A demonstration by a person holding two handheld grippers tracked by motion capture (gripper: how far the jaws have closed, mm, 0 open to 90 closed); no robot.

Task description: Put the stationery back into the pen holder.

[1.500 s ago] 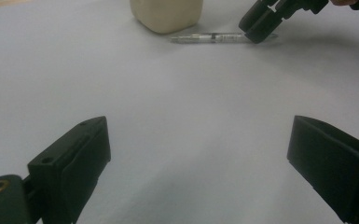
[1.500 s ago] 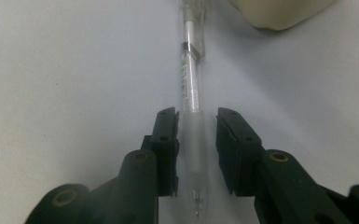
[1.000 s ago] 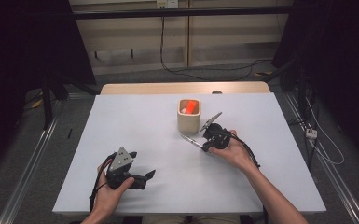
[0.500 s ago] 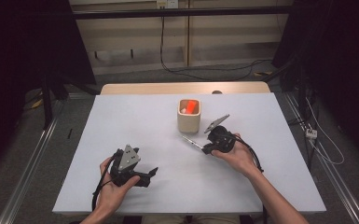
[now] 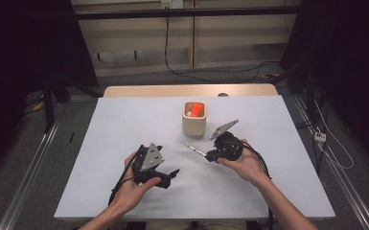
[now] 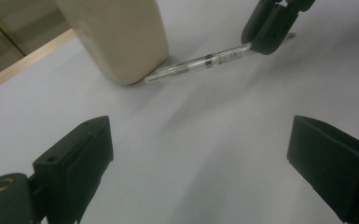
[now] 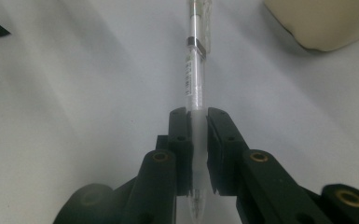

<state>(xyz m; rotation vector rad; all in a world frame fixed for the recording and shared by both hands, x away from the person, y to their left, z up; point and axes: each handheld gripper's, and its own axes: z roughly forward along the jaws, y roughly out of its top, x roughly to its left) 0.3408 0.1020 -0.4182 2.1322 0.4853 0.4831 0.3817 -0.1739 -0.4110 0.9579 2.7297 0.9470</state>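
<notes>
The right gripper [image 7: 197, 121] pinches a pen [image 7: 195, 79] near its tip, held low beside the cup [image 5: 194, 120]. The left gripper [image 6: 200, 154] is spread, holding nothing. Risk: with the long free end unsupported, the pen may pivot or strike the cup rim.

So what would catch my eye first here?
Probably the right claw, clamped on a clear pen held just above the white table. Next, the cream cup behind it, with something bright orange inside. The left claw stands wide open, holding nothing.
</notes>
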